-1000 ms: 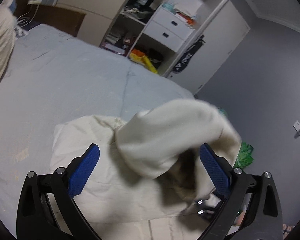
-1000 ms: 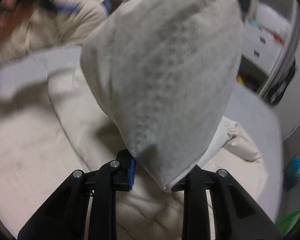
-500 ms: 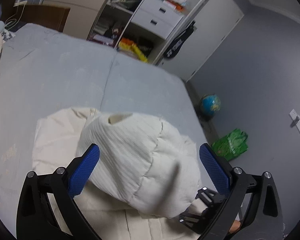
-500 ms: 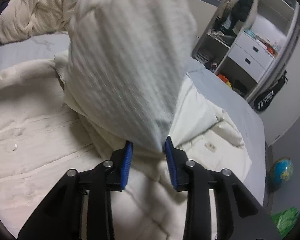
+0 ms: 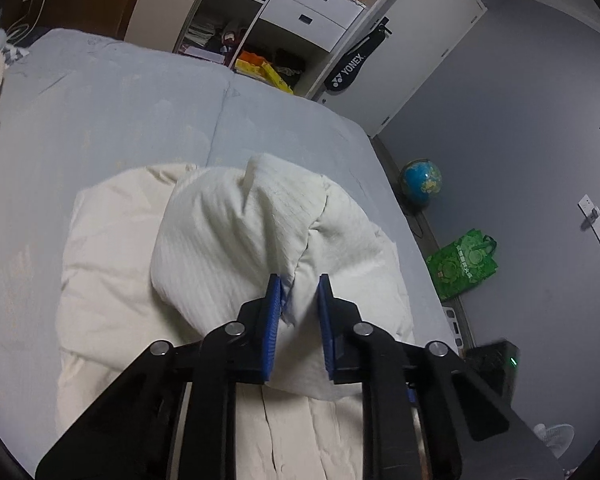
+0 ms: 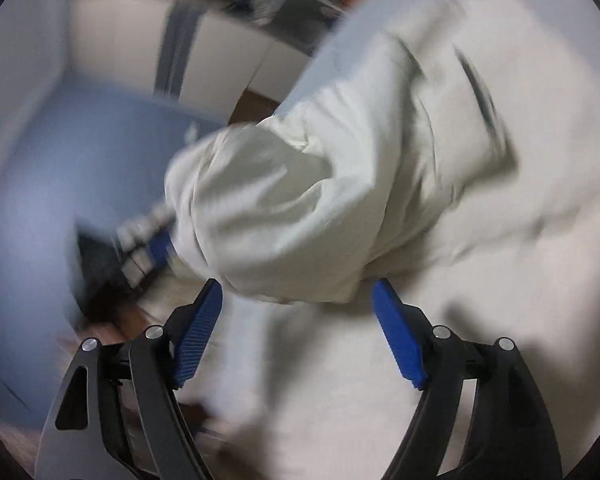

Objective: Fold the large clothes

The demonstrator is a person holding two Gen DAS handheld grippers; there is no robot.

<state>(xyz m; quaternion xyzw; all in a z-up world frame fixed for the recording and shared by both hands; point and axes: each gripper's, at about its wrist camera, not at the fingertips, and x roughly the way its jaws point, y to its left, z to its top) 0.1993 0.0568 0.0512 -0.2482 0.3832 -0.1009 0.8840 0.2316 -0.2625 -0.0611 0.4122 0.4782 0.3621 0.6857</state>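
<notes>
A large cream padded garment [image 5: 112, 264] lies on the pale blue bed [image 5: 100, 112]. One thick fold of it [image 5: 236, 232] is bunched up in the middle. My left gripper [image 5: 298, 300] is shut on the near edge of that fold. In the blurred right wrist view the same garment [image 6: 300, 208] fills the middle and right. My right gripper [image 6: 300, 308] is open, its blue pads [image 6: 198, 336] apart just below a bulging fold, holding nothing. The left gripper's blue pad [image 6: 162, 246] shows blurred at that fold's left side.
An open wardrobe with white drawers [image 5: 312, 12] stands beyond the bed. A black racket bag [image 5: 356, 64] hangs by it. A globe [image 5: 420, 180] and a green bag [image 5: 462, 264] sit on the floor at the bed's right edge.
My left gripper has closed from wide open onto the garment fold. My right gripper has let go of the fold and opened, and it has swung quickly to a new angle.
</notes>
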